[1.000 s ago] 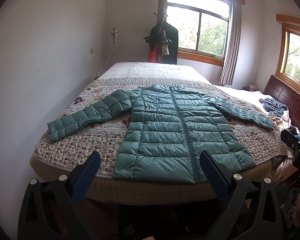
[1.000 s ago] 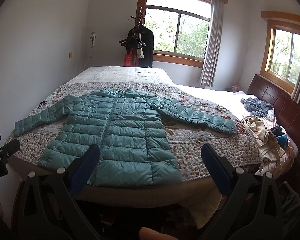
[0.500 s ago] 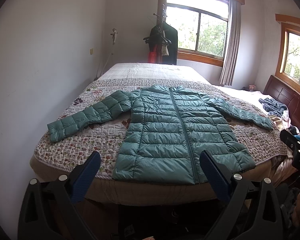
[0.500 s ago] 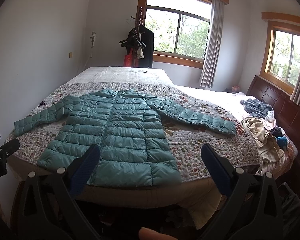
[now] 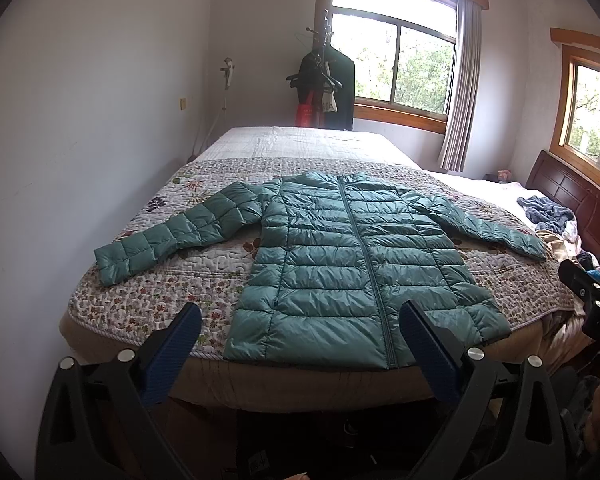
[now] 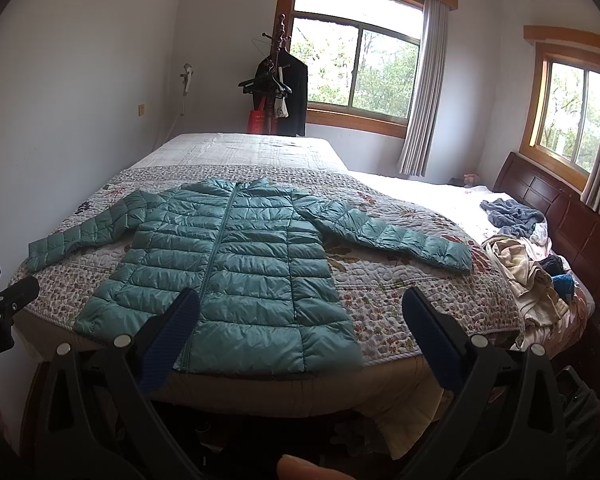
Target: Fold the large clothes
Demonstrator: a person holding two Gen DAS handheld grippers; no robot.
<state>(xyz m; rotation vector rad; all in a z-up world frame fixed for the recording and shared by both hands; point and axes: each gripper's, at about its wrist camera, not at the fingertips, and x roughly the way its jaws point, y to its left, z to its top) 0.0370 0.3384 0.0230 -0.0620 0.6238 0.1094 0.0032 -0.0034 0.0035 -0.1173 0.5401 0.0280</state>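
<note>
A teal quilted puffer jacket (image 5: 352,264) (image 6: 228,264) lies flat and zipped on the floral quilt, hem toward me, both sleeves spread out to the sides. My left gripper (image 5: 300,332) hangs open in front of the bed's near edge, short of the hem, with nothing between its blue pads. My right gripper (image 6: 300,320) is open too, held back from the hem's right part. Each gripper shows at the edge of the other's view.
The bed (image 5: 148,304) fills the room's middle, its left side close to a white wall. A coat rack (image 5: 326,80) stands behind it by the window. Loose clothes (image 6: 520,248) are piled at the right by the dark wooden headboard (image 6: 572,216).
Both cameras have drifted very slightly; the jacket lies as before and both grippers stay open.
</note>
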